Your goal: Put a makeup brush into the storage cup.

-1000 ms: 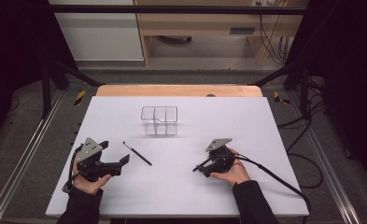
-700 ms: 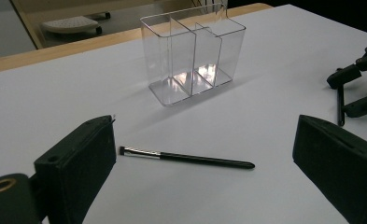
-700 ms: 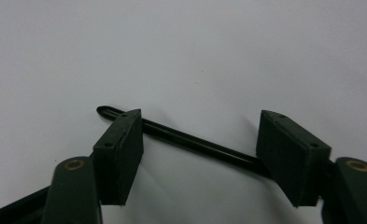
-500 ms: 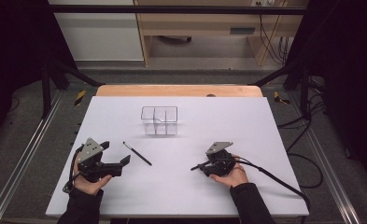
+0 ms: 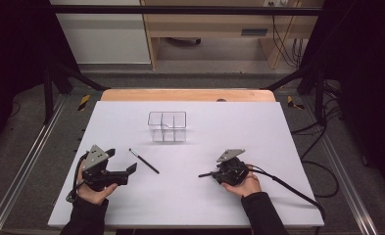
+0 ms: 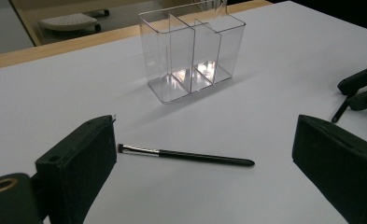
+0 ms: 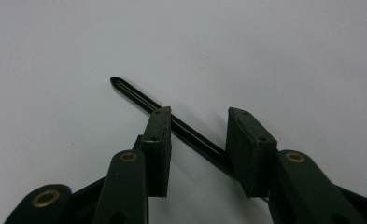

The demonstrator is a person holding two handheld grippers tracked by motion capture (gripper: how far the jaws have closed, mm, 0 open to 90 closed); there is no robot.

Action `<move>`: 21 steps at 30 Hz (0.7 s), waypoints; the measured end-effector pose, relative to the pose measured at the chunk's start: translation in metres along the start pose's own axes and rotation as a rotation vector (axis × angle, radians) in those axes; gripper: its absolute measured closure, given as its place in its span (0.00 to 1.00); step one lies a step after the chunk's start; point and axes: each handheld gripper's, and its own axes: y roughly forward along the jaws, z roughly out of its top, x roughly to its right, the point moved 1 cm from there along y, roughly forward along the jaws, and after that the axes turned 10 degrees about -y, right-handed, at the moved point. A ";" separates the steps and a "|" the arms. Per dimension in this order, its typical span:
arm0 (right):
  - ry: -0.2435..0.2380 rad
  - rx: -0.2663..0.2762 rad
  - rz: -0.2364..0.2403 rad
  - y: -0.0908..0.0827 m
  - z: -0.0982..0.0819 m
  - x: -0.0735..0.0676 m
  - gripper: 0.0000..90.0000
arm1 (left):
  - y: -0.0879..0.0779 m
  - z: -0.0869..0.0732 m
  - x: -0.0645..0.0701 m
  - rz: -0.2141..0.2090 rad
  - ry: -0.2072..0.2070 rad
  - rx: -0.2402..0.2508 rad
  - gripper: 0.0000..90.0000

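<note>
A clear three-compartment organizer stands empty at mid-table. A thin black brush lies flat just ahead of my left gripper, whose jaws stand wide open around nothing. A second black brush lies on the table and runs slantwise between the jaws of my right gripper. Those jaws have just been closing. A gap still shows beside the handle, and the brush rests on the table.
The white table top has a wooden strip along its far edge. Metal rails flank both sides, and cables lie on the floor at the right. The right gripper's cable trails toward the near right corner.
The right gripper's jaws have narrowed around the second brush, and that hand has edged slightly toward the near edge. The left gripper and its brush have not moved.
</note>
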 end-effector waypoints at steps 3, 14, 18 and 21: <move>-0.002 -0.010 0.005 -0.001 0.000 0.000 0.73 | 0.000 0.000 0.001 0.000 0.002 0.002 0.06; 0.005 -0.031 0.015 -0.005 -0.001 -0.002 0.82 | -0.001 0.000 0.000 -0.001 0.000 0.003 0.06; 0.010 -0.034 0.012 -0.005 -0.001 -0.002 0.84 | 0.000 0.000 0.000 0.000 0.001 -0.002 0.06; 0.015 -0.039 -0.005 -0.006 -0.001 -0.003 0.86 | 0.000 0.000 0.000 0.000 0.003 -0.003 0.06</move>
